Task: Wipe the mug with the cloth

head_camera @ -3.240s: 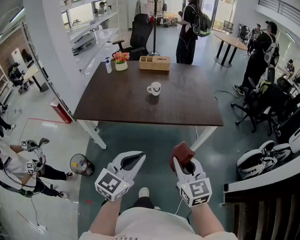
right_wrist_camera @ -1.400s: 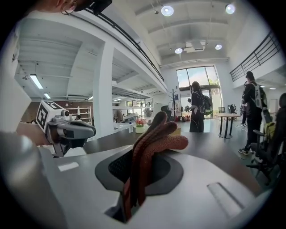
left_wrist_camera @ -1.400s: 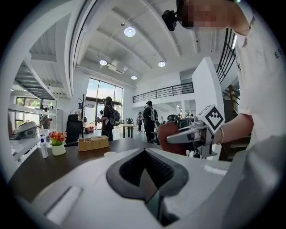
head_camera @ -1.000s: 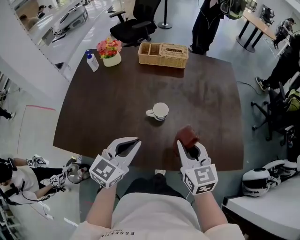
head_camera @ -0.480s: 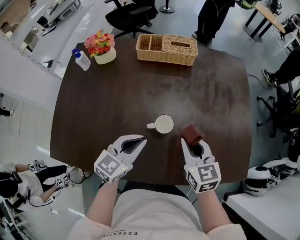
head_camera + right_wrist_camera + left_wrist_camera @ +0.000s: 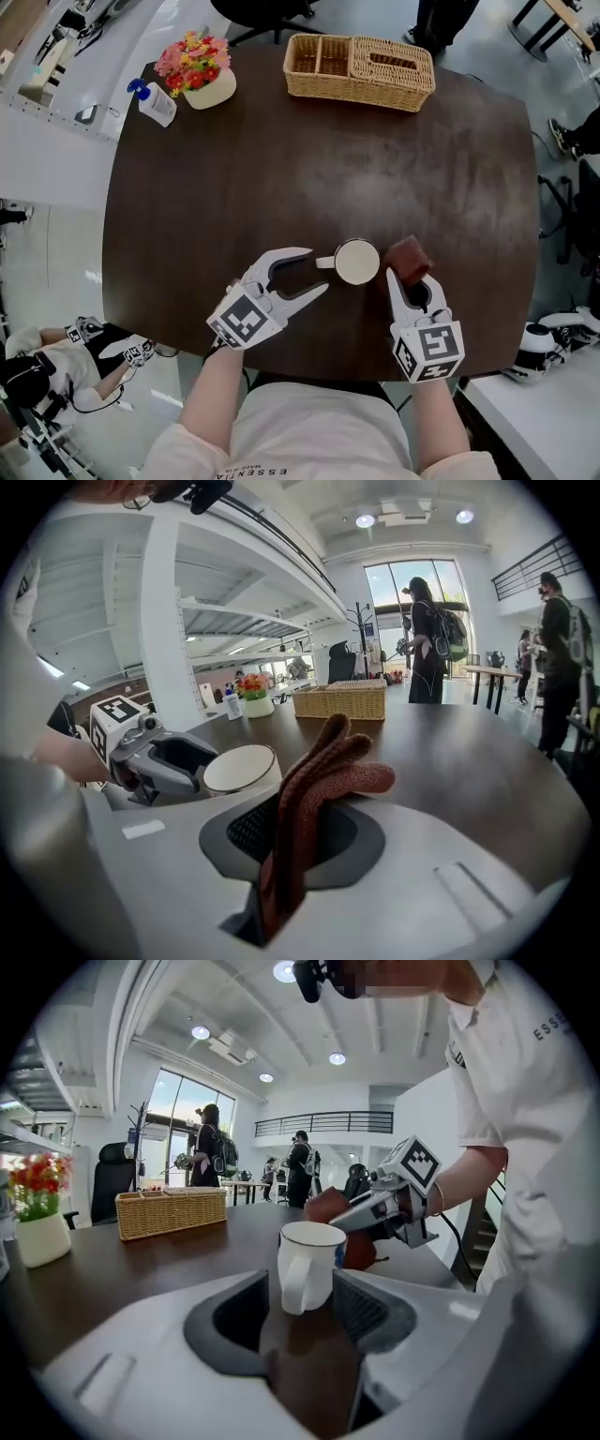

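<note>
A white mug stands upright on the dark wooden table, its handle pointing left. My left gripper is open just left of it, its jaws either side of the handle without touching; in the left gripper view the mug sits right ahead between the jaws. My right gripper is shut on a folded reddish-brown cloth, held just right of the mug. In the right gripper view the cloth sticks up from the jaws, with the mug to its left.
A wicker basket stands at the table's far edge. A flower pot and a pump bottle sit at the far left corner. The table's near edge lies close under both grippers. People stand far behind.
Both grippers have come forward over the table to the mug. The left one now brackets the handle and the right one holds the cloth beside the mug.
</note>
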A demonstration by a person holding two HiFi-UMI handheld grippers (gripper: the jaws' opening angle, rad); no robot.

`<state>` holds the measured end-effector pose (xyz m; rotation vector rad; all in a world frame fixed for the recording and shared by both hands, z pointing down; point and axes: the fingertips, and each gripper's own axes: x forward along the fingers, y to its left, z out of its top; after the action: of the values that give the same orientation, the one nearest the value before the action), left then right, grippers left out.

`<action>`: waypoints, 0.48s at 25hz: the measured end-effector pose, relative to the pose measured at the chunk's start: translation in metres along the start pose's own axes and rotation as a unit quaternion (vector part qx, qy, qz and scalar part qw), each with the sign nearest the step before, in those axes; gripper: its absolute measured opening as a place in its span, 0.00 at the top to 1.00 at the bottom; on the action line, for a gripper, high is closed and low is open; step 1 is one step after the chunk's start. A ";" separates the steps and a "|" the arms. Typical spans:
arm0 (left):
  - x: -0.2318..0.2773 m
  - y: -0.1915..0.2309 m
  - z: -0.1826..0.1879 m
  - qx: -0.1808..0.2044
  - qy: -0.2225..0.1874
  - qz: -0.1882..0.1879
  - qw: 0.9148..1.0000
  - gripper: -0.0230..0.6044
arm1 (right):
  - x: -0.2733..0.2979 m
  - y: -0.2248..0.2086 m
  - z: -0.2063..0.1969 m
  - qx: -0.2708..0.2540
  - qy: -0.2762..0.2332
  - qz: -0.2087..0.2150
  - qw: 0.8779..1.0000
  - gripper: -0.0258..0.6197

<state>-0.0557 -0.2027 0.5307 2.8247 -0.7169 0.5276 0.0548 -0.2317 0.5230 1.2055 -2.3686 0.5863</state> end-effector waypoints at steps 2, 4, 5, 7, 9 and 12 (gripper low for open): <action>0.007 0.005 -0.004 0.007 0.002 -0.019 1.000 0.65 | 0.007 0.000 -0.006 0.003 0.006 0.003 1.000 0.84; 0.014 0.007 -0.009 0.020 0.004 -0.037 0.999 0.65 | 0.012 0.001 -0.011 0.003 0.010 0.007 1.000 0.84; 0.018 0.007 -0.011 0.026 0.004 -0.047 0.999 0.65 | 0.014 0.001 -0.013 0.004 0.012 0.008 1.000 0.84; 0.024 0.006 -0.014 0.035 0.003 -0.064 0.997 0.65 | 0.016 0.001 -0.017 0.004 0.014 0.010 1.000 0.84; 0.027 0.006 -0.016 0.042 0.004 -0.073 0.996 0.65 | 0.017 0.003 -0.020 0.003 0.016 0.012 1.000 0.84; 0.029 0.002 -0.017 0.049 0.004 -0.082 0.995 0.74 | 0.013 0.007 -0.027 0.002 0.022 0.017 1.000 0.84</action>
<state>-0.0379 -0.2129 0.5573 2.9349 -0.4635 0.5601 0.0468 -0.2224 0.5512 1.1440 -2.3575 0.6218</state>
